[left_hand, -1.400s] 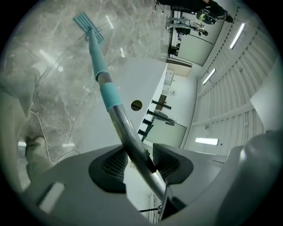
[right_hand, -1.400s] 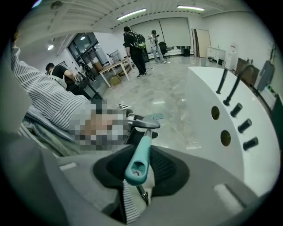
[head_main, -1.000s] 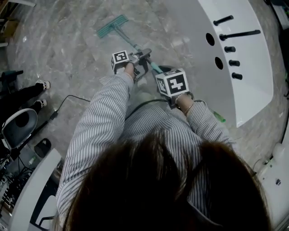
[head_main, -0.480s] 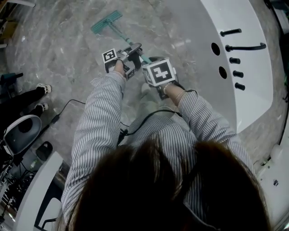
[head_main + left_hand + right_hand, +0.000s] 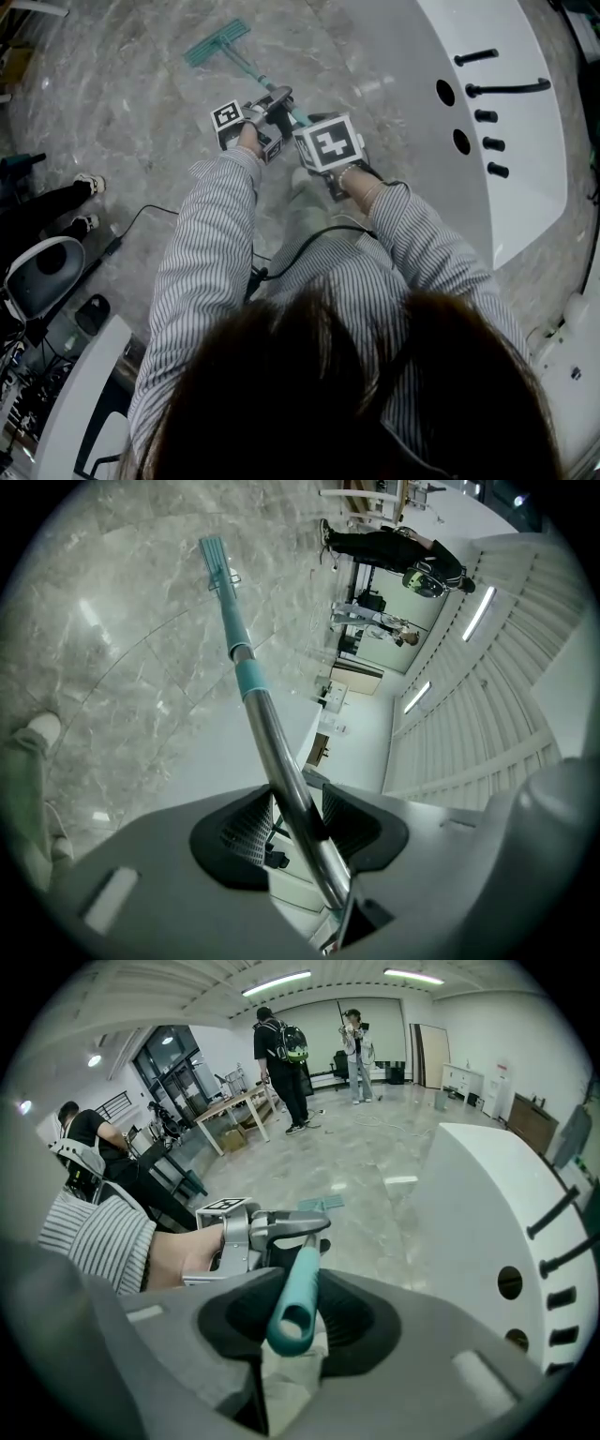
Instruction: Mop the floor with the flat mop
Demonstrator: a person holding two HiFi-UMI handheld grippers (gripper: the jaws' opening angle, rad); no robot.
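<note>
The flat mop has a teal head lying on the grey marble floor ahead of me, and a pole that is teal low down and bare metal higher up. My left gripper is shut on the metal part of the pole; the black pads press it from both sides. My right gripper is shut on the teal grip at the pole's top end, just behind the left one. The mop head shows far down the pole in the left gripper view.
A white curved counter with black pegs and holes stands to my right. A black cable runs over the floor at my left, near a person's legs and shoes and a chair. Other people stand far off.
Both grippers and the mop have moved forward and to the left over the floor since a second ago. In the last half second they have hardly shifted.
</note>
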